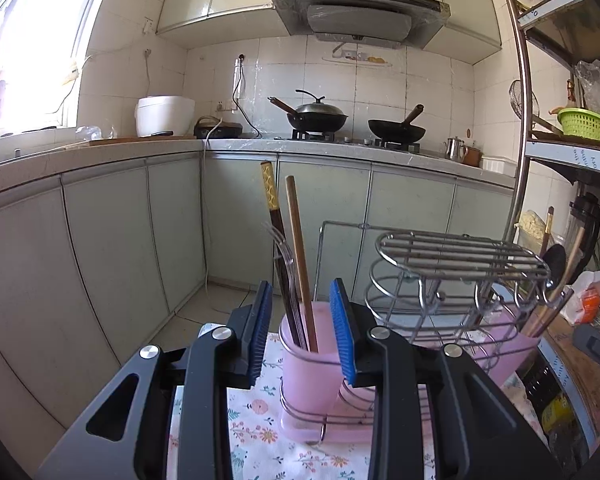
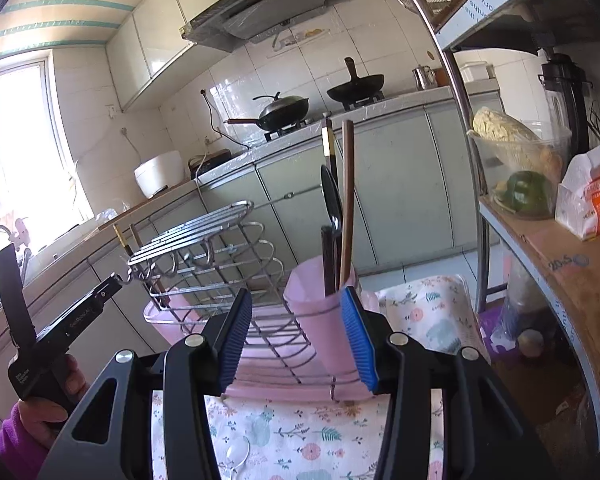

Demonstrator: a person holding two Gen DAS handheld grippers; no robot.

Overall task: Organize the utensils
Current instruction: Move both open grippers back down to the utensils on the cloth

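A wire utensil rack [image 1: 460, 280] with two pink cups stands on a floral cloth [image 1: 256, 424]. In the left wrist view the near pink cup [image 1: 312, 376] holds a dark chopstick [image 1: 274, 216], a wooden chopstick [image 1: 300, 256] and a fork [image 1: 284, 256]. My left gripper [image 1: 305, 332] is open and empty, its blue pads on either side of that cup's rim. In the right wrist view the other pink cup [image 2: 324, 320] holds a black spoon [image 2: 332, 204] and chopsticks [image 2: 347, 200]. My right gripper [image 2: 300, 340] is open and empty just in front of it.
Kitchen cabinets and a counter with two woks [image 1: 318, 118] and a rice cooker [image 1: 164, 114] stand behind. A metal shelf [image 2: 548, 240] with bagged food stands to the right. The left hand-held gripper body [image 2: 56, 332] shows at the left of the right wrist view.
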